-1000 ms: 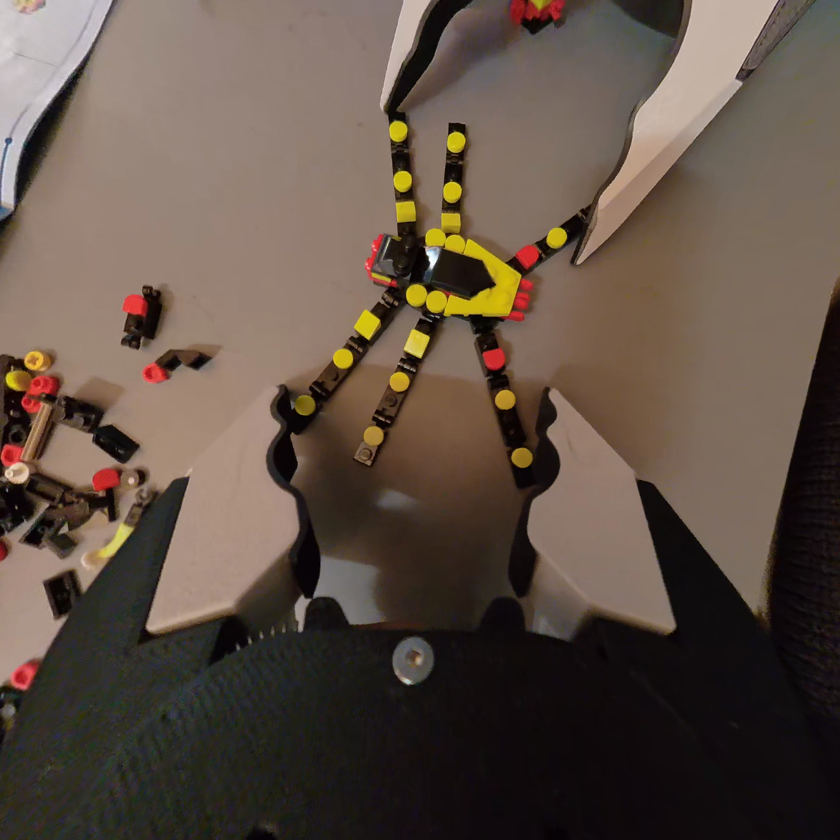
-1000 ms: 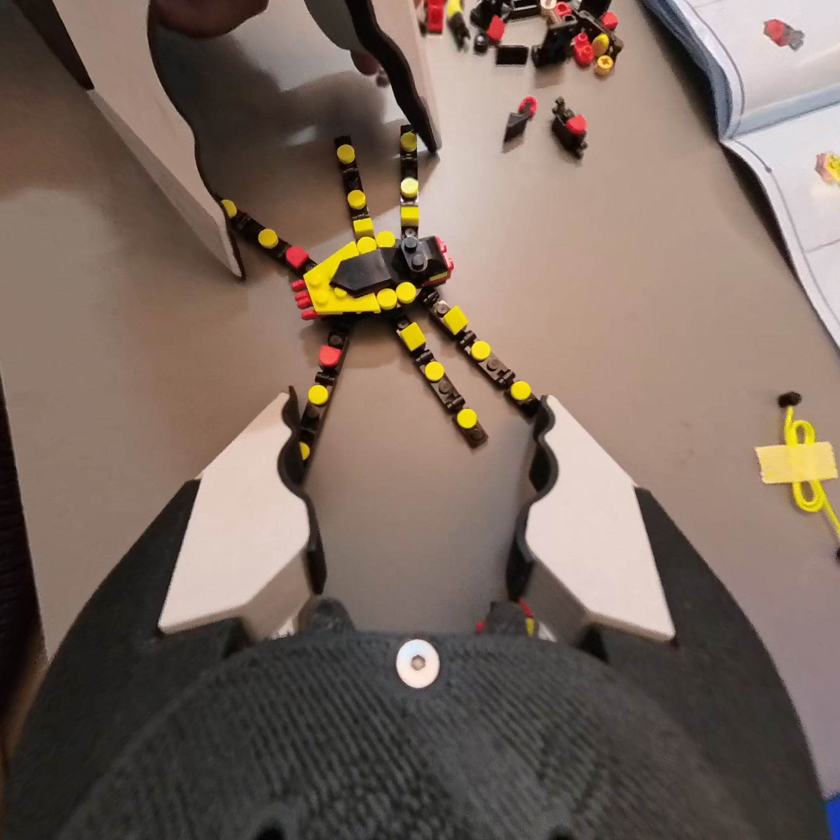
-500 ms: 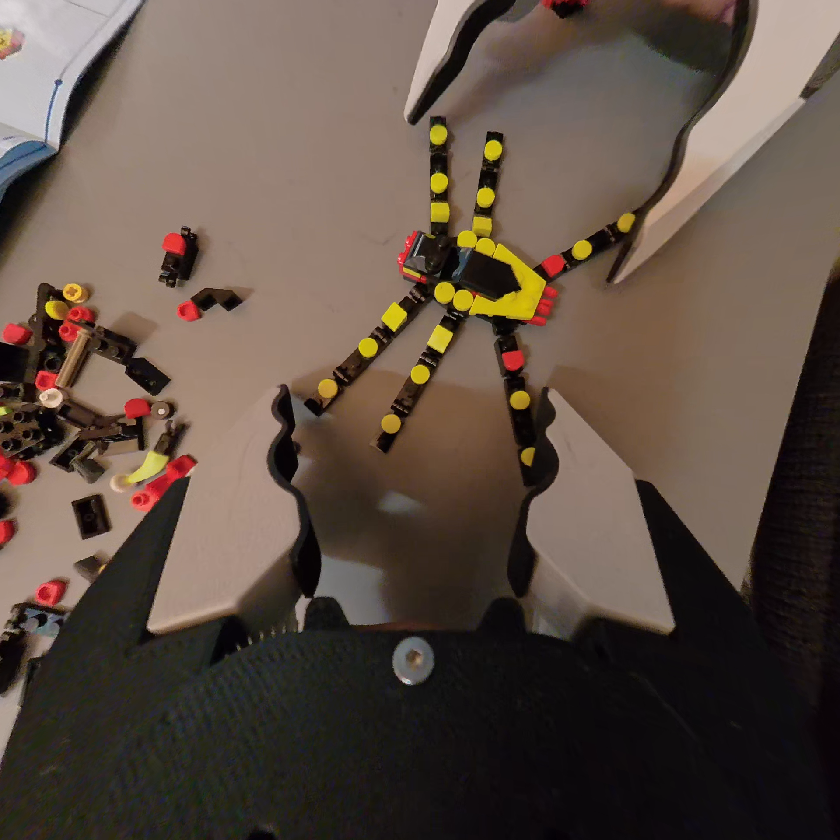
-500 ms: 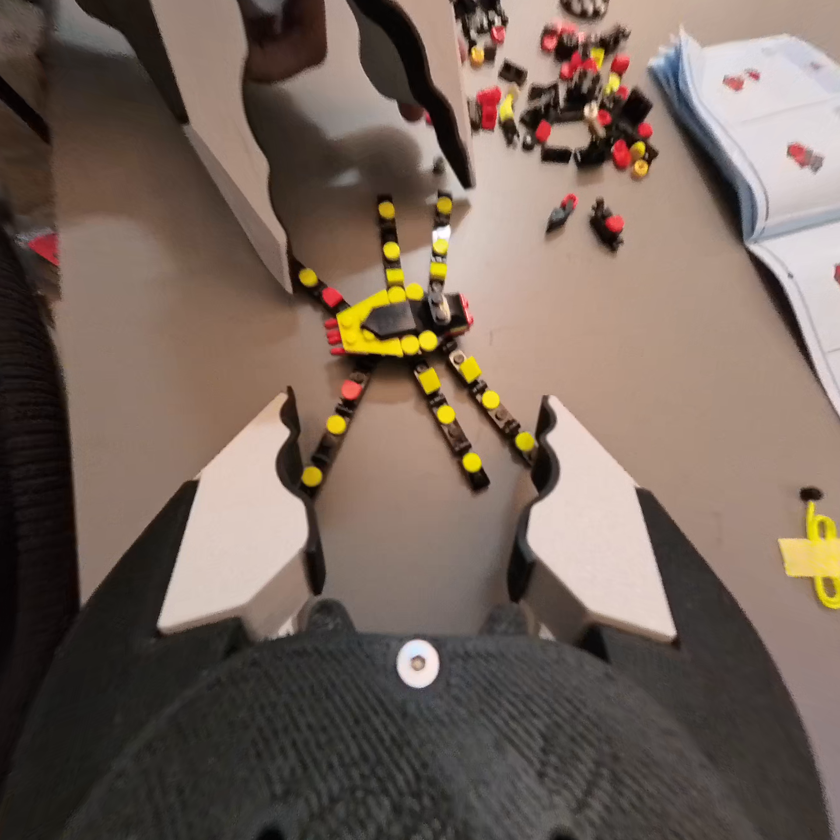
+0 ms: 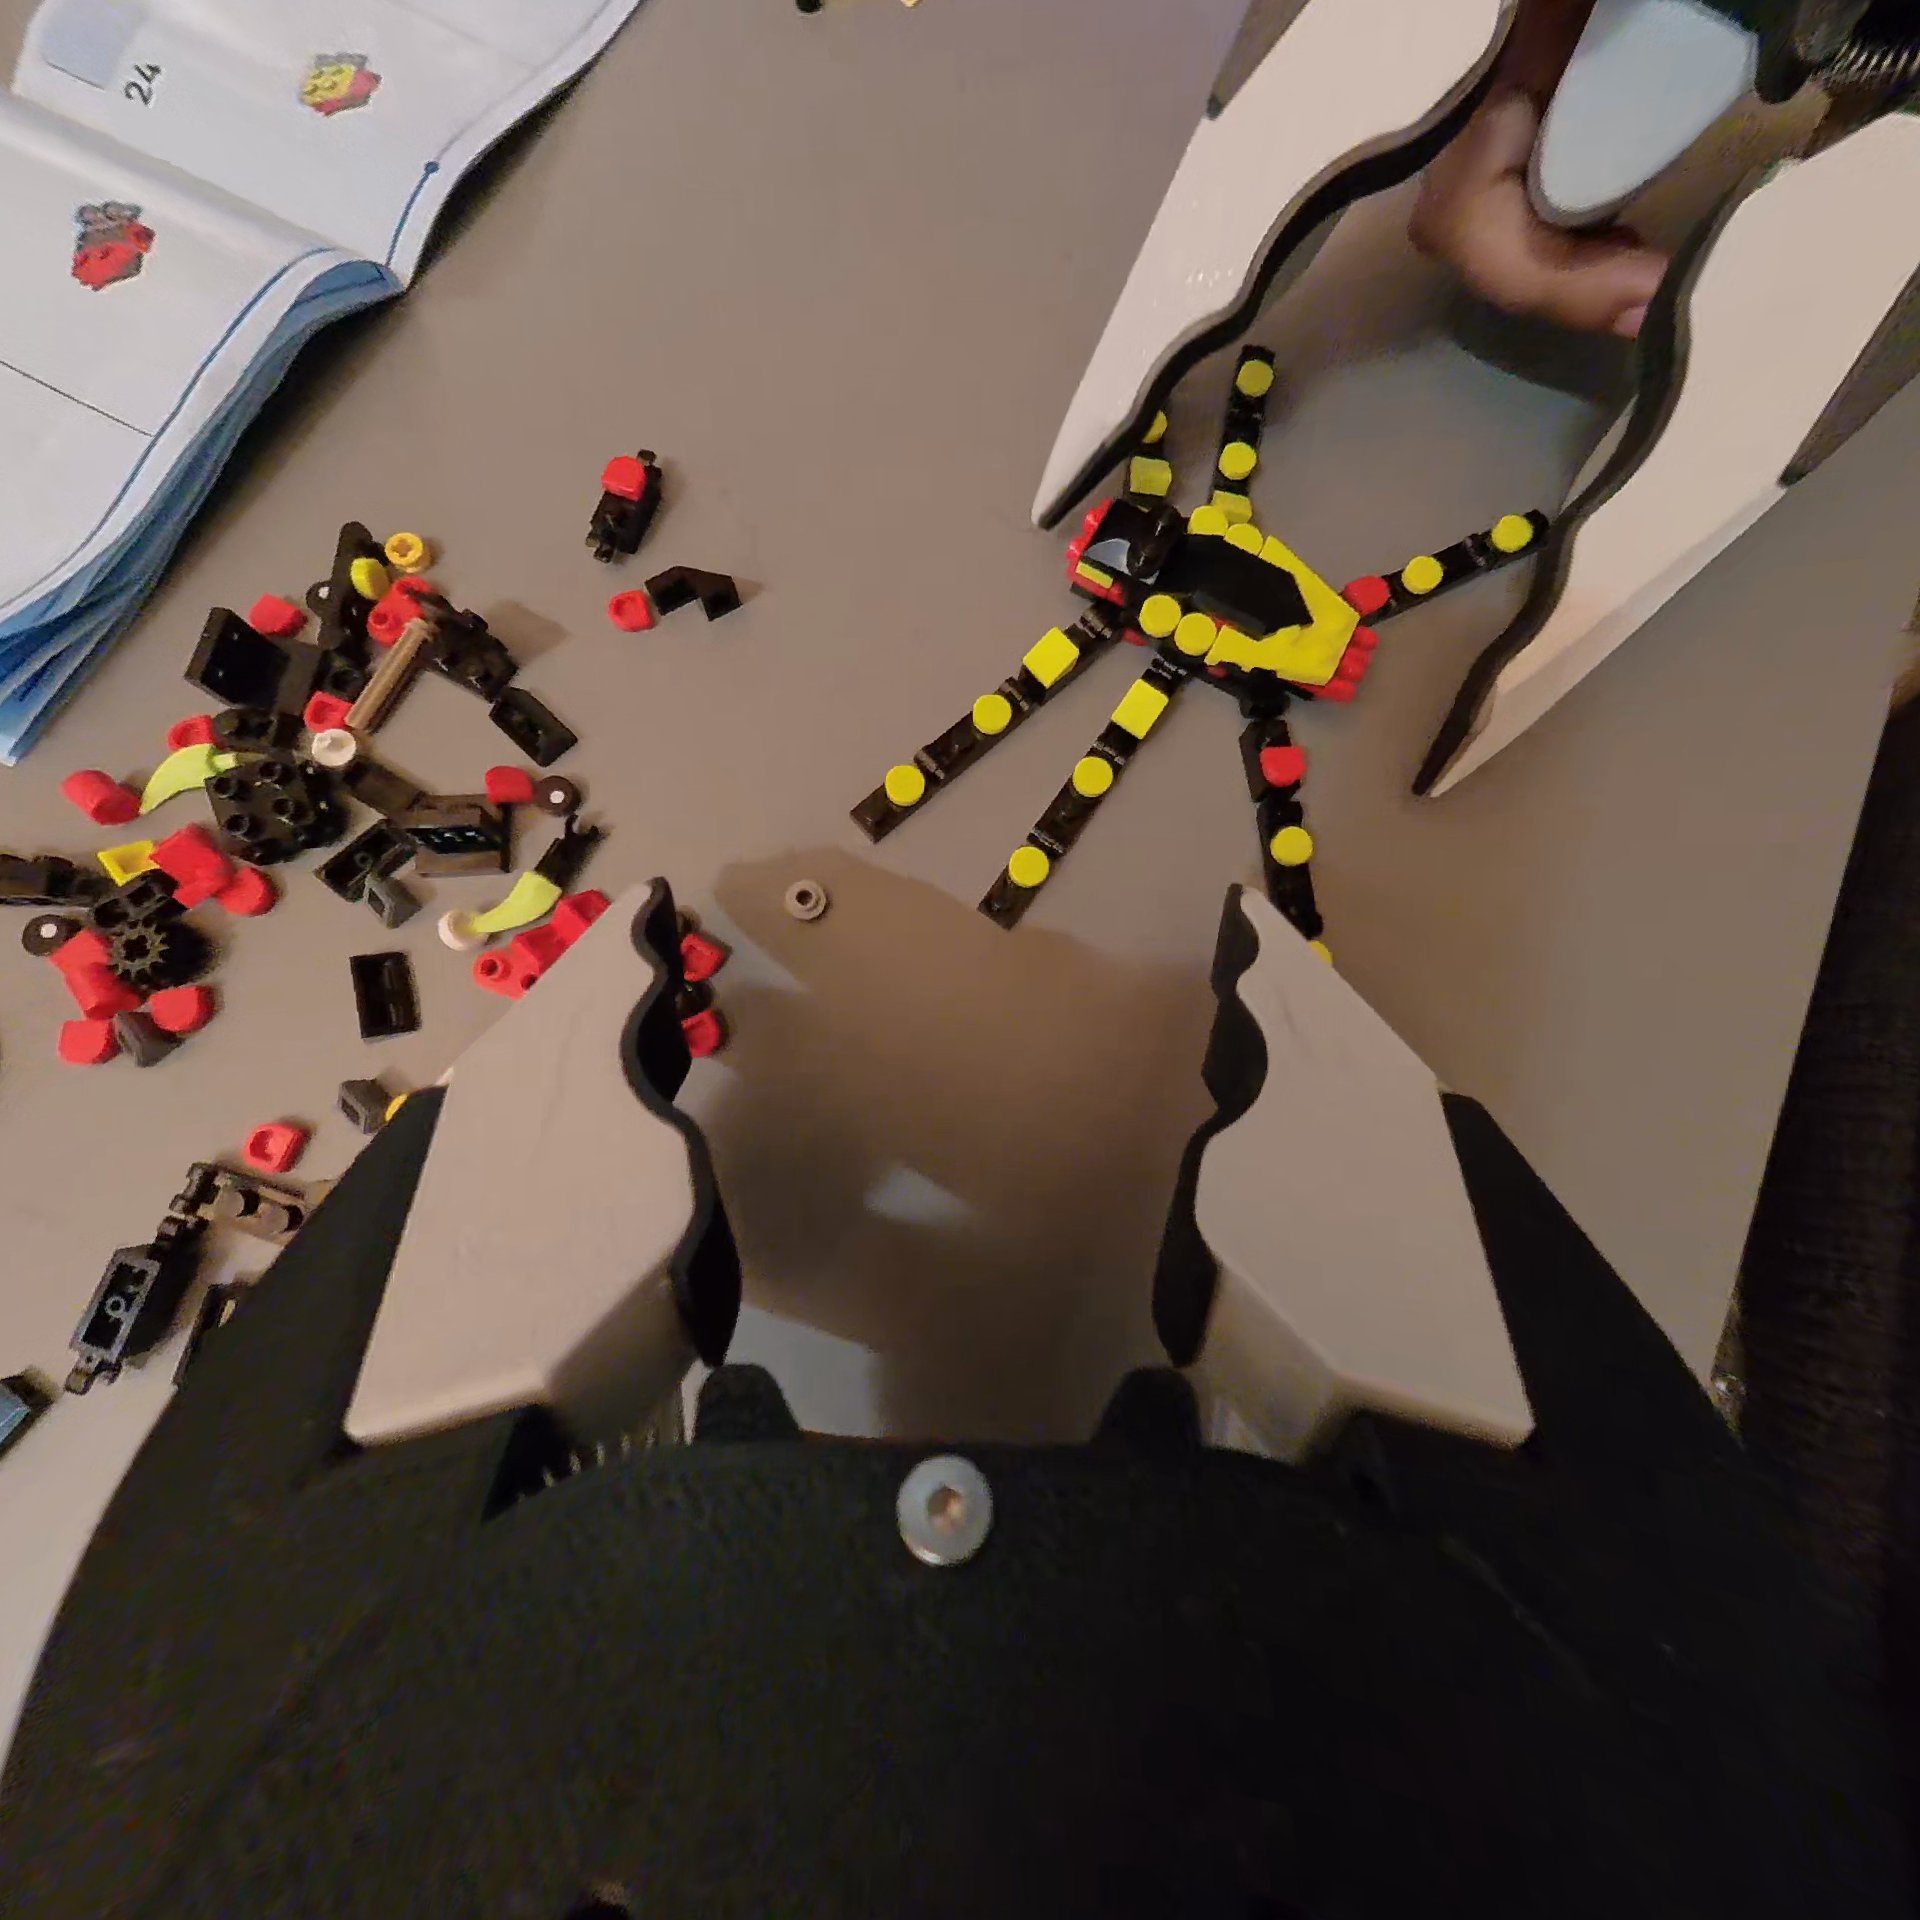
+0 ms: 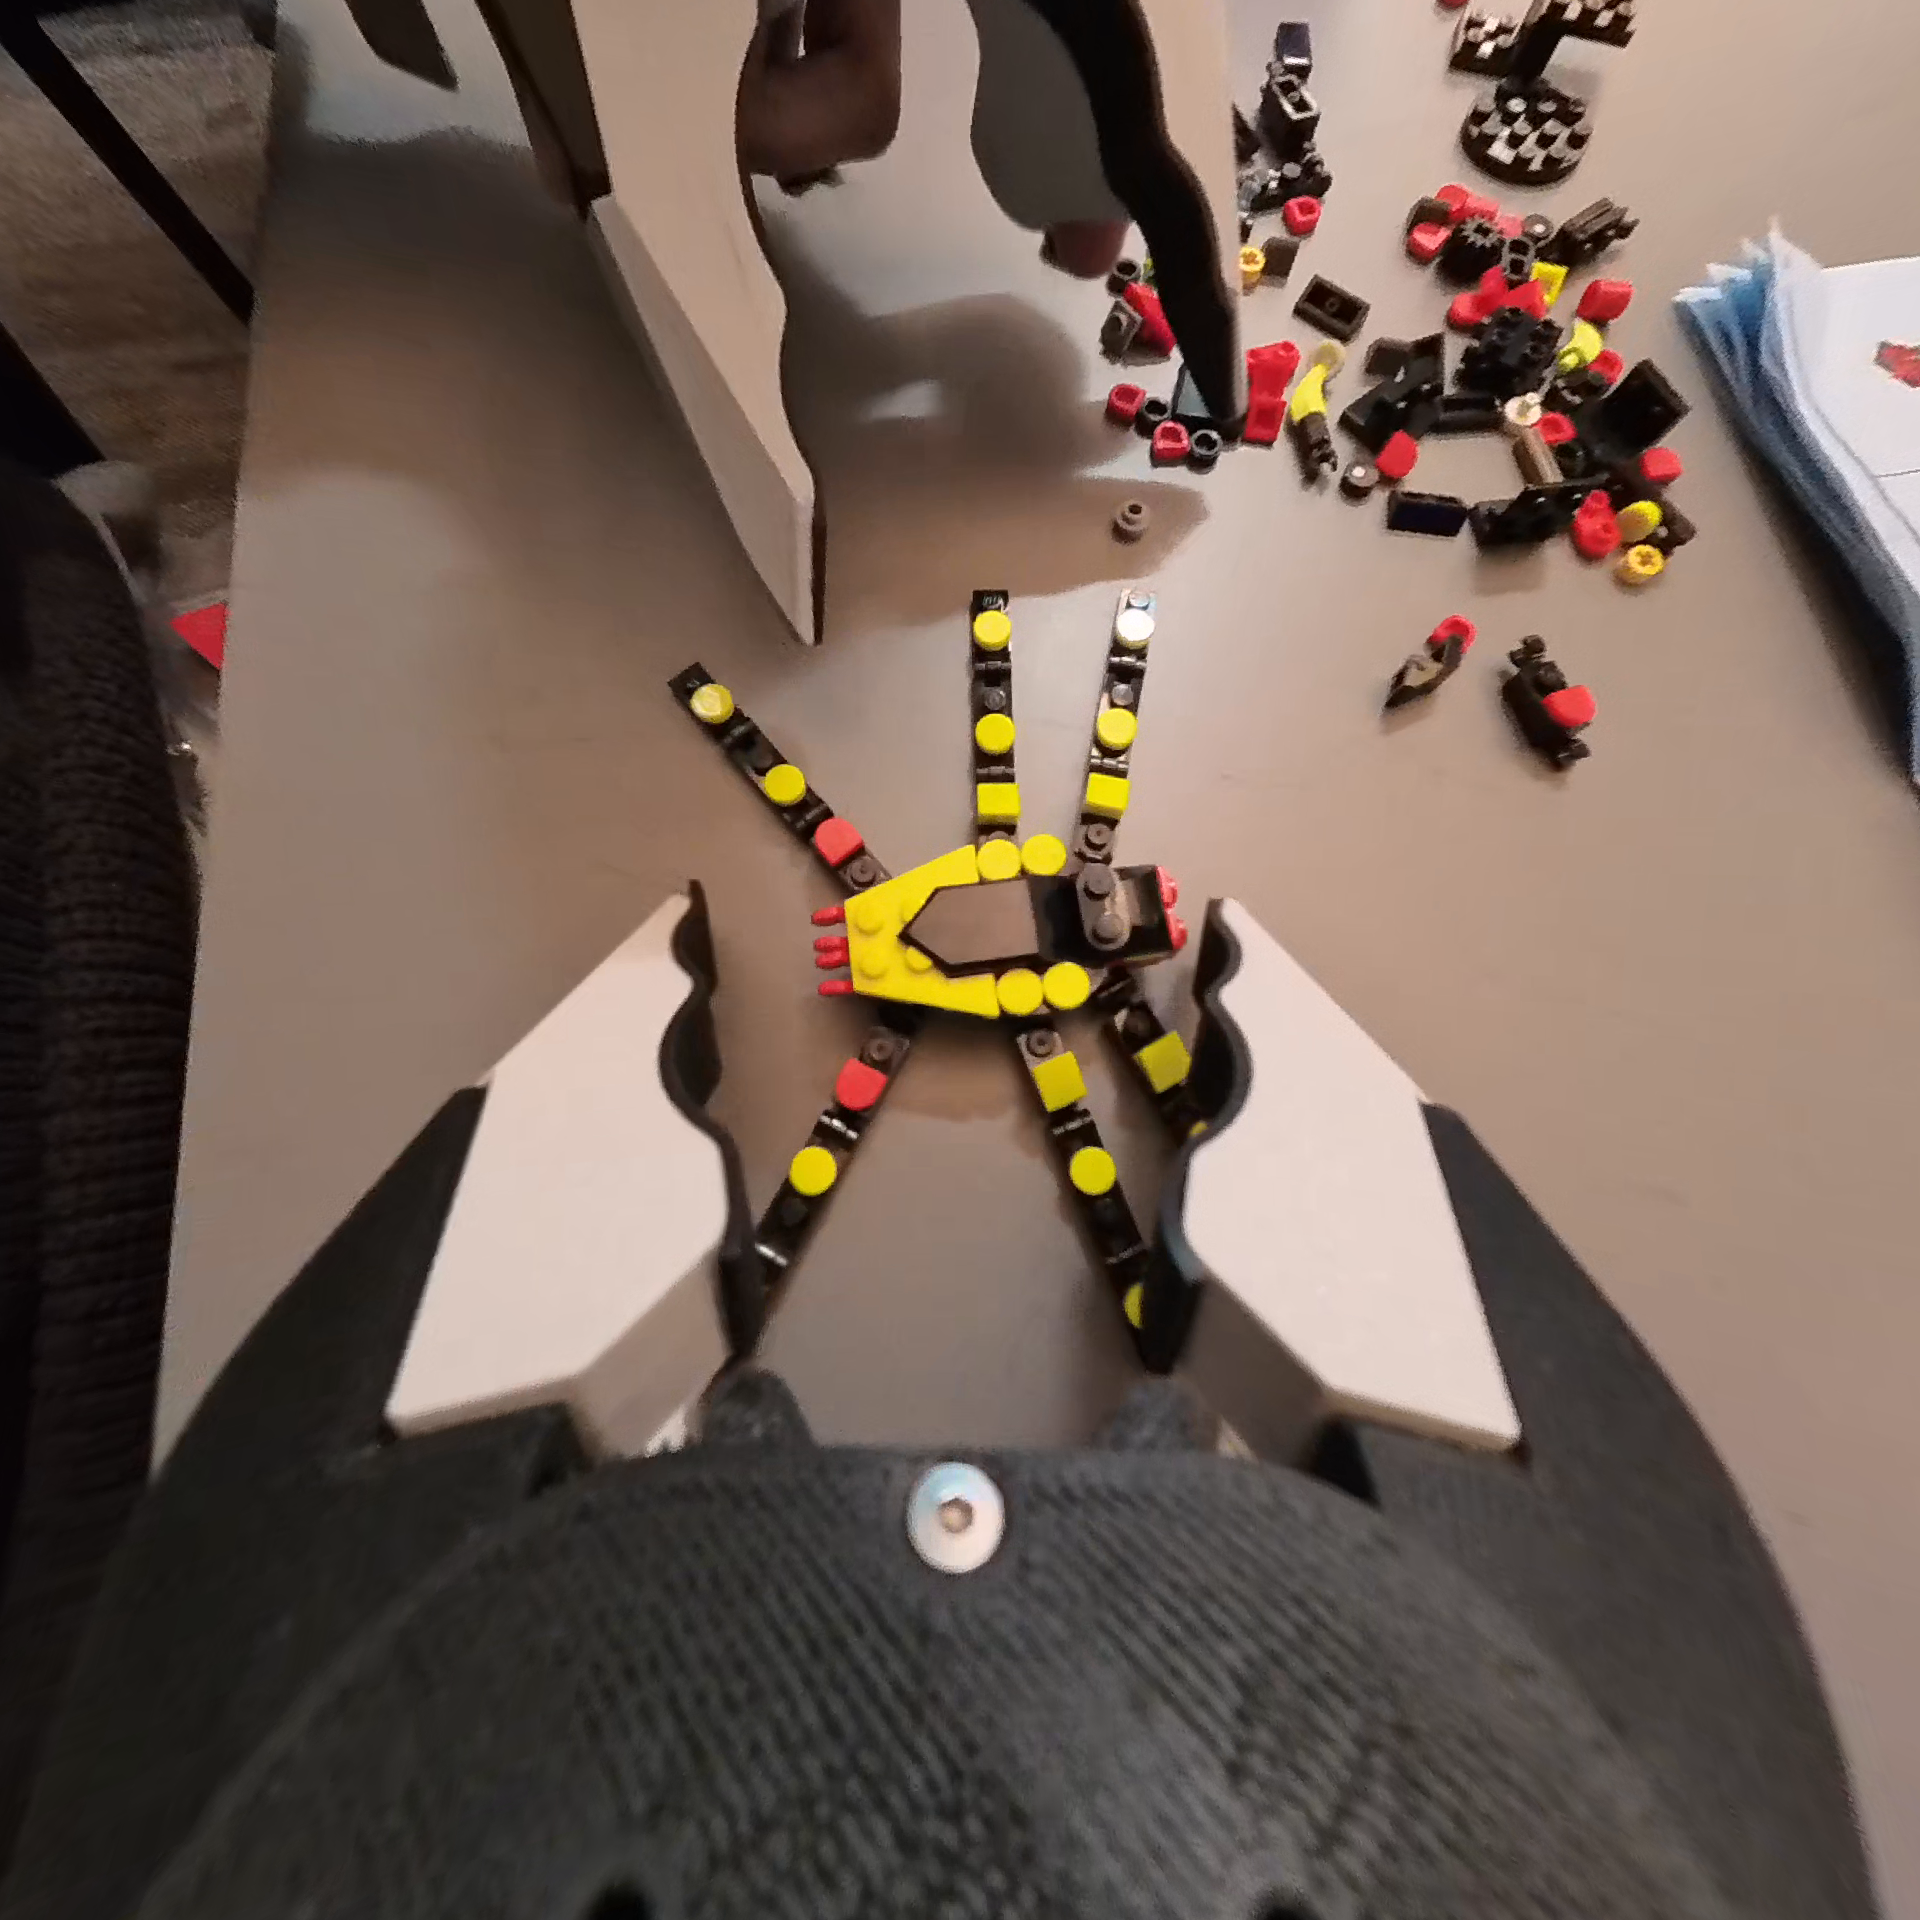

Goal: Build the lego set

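Observation:
A black and yellow lego spider (image 5: 1226, 613) with red details lies flat on the grey table, its legs spread out. My right gripper (image 6: 954, 914) is open, with its fingers on either side of the spider's body (image 6: 966, 935) and not touching it. It also shows in the left wrist view (image 5: 1247, 644). My left gripper (image 5: 945, 914) is open and empty, to the left of the spider's legs, with its left finger at the edge of the loose pieces (image 5: 312, 769). In the right wrist view it (image 6: 1018, 520) sits beyond the spider.
A pile of black, red and yellow pieces (image 6: 1507, 364) lies beside an open instruction booklet (image 5: 208, 260). A small grey stud (image 5: 805, 899) lies alone between my left fingers. Two small black and red sub-assemblies (image 5: 623, 499) (image 5: 681, 597) lie between the pile and the spider.
My left gripper has drawn back from the spider and shifted left toward the loose pieces. My right gripper has moved forward, so the spider's body now lies between its fingers.

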Demonstrator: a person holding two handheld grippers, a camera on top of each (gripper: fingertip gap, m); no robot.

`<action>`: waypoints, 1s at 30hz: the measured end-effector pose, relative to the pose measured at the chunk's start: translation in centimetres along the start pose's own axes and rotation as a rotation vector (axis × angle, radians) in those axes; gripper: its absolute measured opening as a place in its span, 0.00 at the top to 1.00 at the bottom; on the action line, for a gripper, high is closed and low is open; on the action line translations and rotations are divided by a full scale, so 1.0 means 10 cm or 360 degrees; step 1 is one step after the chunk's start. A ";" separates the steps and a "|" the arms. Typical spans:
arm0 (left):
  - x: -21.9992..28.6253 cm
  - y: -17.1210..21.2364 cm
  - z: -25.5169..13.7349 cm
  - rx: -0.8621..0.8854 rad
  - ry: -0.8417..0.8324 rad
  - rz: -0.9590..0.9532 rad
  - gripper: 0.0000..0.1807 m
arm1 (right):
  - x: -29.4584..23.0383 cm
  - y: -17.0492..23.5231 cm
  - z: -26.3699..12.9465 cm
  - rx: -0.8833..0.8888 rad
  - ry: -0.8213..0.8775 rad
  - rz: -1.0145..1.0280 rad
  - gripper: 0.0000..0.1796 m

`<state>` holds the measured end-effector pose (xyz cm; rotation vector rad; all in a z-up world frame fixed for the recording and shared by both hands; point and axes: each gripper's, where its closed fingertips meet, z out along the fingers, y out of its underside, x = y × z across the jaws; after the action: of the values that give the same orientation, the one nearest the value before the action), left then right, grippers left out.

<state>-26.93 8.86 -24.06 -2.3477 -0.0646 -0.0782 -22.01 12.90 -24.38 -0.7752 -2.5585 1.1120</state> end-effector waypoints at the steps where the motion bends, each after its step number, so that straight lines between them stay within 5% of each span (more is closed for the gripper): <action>1: 0.00 0.00 0.00 0.0001 0.0003 0.0001 0.44 | 0.01 0.01 0.01 -0.0006 0.0005 -0.0005 0.50; 9: 0.03 -0.04 0.00 0.0012 0.0011 0.0032 0.44 | 0.06 -0.02 0.09 -0.0017 0.0002 -0.0036 0.58; 30: -0.10 -0.22 -0.09 0.0212 -0.0051 -0.0062 0.41 | 0.13 -0.08 0.15 -0.0034 0.0123 -0.0016 0.55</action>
<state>-28.10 9.72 -21.90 -2.2148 -0.1275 -0.0535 -23.99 12.30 -24.81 -0.7939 -2.5117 1.0326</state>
